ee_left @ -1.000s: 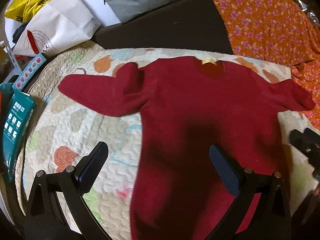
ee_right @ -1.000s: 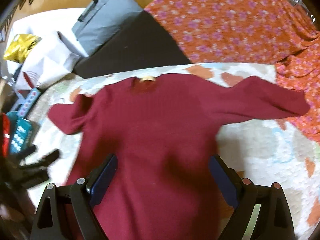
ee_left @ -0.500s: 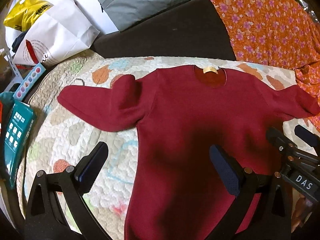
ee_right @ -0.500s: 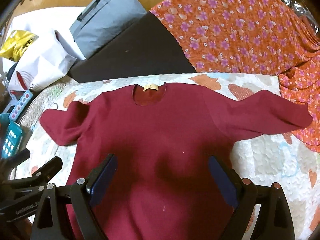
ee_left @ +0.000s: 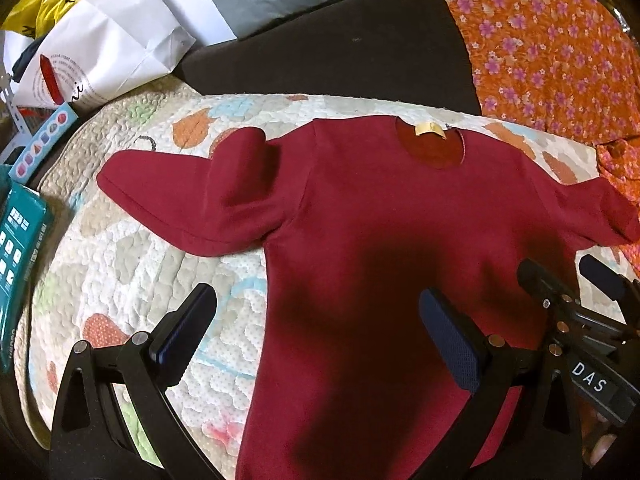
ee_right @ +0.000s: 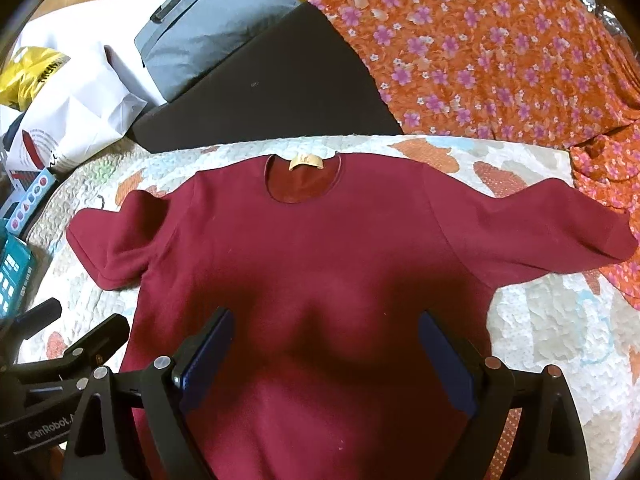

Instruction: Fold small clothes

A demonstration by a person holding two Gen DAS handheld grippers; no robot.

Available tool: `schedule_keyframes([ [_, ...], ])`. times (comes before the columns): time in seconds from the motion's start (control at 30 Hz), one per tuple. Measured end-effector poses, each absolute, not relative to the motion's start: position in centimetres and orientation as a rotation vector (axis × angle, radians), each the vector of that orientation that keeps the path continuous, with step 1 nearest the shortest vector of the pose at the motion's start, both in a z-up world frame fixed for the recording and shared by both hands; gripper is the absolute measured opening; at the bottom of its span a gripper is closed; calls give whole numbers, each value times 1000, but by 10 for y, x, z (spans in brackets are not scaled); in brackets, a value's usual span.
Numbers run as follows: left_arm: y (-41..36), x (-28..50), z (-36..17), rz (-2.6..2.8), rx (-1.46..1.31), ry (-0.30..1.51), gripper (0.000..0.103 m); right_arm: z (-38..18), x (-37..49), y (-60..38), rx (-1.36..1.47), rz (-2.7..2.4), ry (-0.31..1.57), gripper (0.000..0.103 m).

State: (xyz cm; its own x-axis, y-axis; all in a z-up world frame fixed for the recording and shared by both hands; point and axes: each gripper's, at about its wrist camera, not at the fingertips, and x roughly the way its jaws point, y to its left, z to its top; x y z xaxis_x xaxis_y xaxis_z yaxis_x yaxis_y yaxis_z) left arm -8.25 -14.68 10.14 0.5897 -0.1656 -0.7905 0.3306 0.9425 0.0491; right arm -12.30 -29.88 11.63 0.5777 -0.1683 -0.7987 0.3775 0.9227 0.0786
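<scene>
A dark red long-sleeved top (ee_left: 380, 240) (ee_right: 320, 260) lies flat, front up, on a quilted mat (ee_left: 120, 272) (ee_right: 540, 340), its neck with a tan label at the far side. Both sleeves stick out sideways, and the left one is bunched at the shoulder. My left gripper (ee_left: 316, 320) hovers open over the top's lower left edge, with nothing between its fingers. Over the middle of the body my right gripper (ee_right: 324, 344) is also open and empty. Each gripper shows at the edge of the other's view, the right gripper (ee_left: 576, 280) and the left gripper (ee_right: 80, 320). The top's hem is hidden below the frames.
An orange flowered cloth (ee_left: 560, 48) (ee_right: 500, 48) lies at the far right, touching the right sleeve. Behind the mat are a dark cushion (ee_left: 340, 48), a grey bag (ee_right: 208, 28) and a white paper bag (ee_left: 104, 52). Teal boxes (ee_left: 18, 248) lie left of the mat.
Both grippers pulled back from the top, so more of it and the mat shows. The right gripper came closer to the left one, entering its view. Neither took hold of anything.
</scene>
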Motion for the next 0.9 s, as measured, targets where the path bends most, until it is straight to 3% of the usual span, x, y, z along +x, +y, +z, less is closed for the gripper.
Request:
schedule_keyframes([
  [0.9,-132,-61,91,-271,146,956,102,101,-114,-303,251,-354,940,92],
])
